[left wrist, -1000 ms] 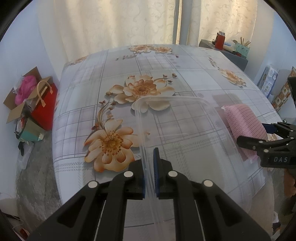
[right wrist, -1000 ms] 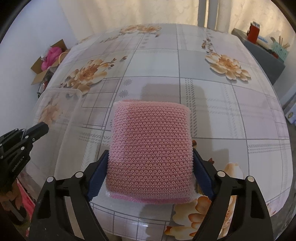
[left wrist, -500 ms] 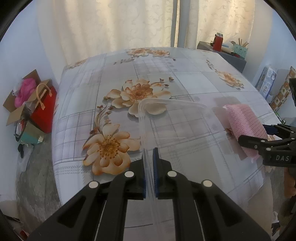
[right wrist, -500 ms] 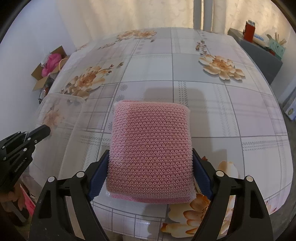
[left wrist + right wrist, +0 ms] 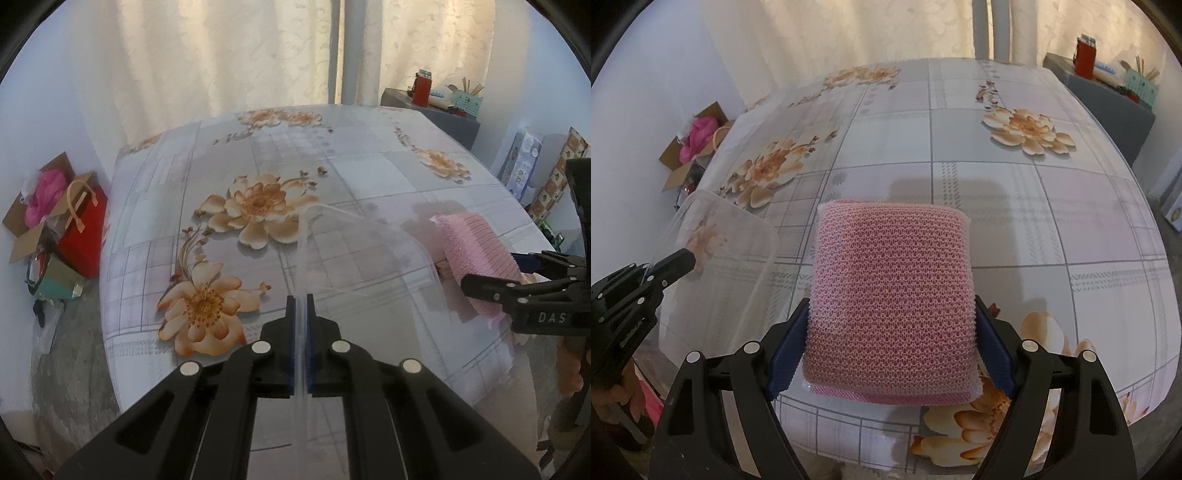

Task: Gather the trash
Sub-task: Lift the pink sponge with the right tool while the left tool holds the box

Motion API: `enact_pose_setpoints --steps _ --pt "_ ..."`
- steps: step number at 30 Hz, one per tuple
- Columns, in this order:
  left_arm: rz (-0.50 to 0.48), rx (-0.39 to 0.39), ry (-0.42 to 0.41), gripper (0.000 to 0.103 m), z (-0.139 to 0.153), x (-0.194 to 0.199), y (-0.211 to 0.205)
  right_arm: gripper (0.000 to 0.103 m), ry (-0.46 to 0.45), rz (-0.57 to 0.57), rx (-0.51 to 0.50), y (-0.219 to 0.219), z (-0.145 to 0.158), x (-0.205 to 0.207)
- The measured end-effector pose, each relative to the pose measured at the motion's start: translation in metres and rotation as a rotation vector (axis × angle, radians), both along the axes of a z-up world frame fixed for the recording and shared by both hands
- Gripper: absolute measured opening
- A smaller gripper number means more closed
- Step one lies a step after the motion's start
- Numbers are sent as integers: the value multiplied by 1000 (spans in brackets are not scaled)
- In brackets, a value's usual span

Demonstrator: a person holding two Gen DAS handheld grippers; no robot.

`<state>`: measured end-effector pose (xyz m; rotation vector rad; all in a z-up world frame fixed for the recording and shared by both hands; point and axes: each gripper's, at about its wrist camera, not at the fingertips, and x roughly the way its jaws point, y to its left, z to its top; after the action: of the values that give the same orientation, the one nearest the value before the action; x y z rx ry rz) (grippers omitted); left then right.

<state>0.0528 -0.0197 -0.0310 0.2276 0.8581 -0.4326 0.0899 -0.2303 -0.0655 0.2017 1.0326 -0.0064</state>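
Observation:
My right gripper (image 5: pixel 891 321) is shut on a pink mesh sponge (image 5: pixel 892 299) and holds it above the flowered table (image 5: pixel 997 206). The sponge (image 5: pixel 472 251) and right gripper (image 5: pixel 491 280) also show at the right of the left wrist view. My left gripper (image 5: pixel 301 306) is shut on the rim of a clear plastic container (image 5: pixel 354 266), held above the table (image 5: pixel 295 166). In the right wrist view the container (image 5: pixel 716 258) and left gripper (image 5: pixel 670 267) are at the left, beside the sponge.
A cardboard box with pink stuff (image 5: pixel 35 206) and a red bag (image 5: pixel 83 229) stand on the floor left of the table. A dark side table (image 5: pixel 432 114) with a red jar stands at the back right. Curtains hang behind.
Both grippers have lifted with their loads; the table looks farther below. The container and the sponge stay side by side.

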Motion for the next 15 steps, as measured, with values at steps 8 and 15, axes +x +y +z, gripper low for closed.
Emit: enact_pose_setpoints --steps 8,15 --pt "-52 -87 19 3 21 -6 -9 77 -34 -42 37 -15 6 -14" --pt "-128 -134 15 3 44 -9 -34 77 -89 -128 86 -42 13 -42"
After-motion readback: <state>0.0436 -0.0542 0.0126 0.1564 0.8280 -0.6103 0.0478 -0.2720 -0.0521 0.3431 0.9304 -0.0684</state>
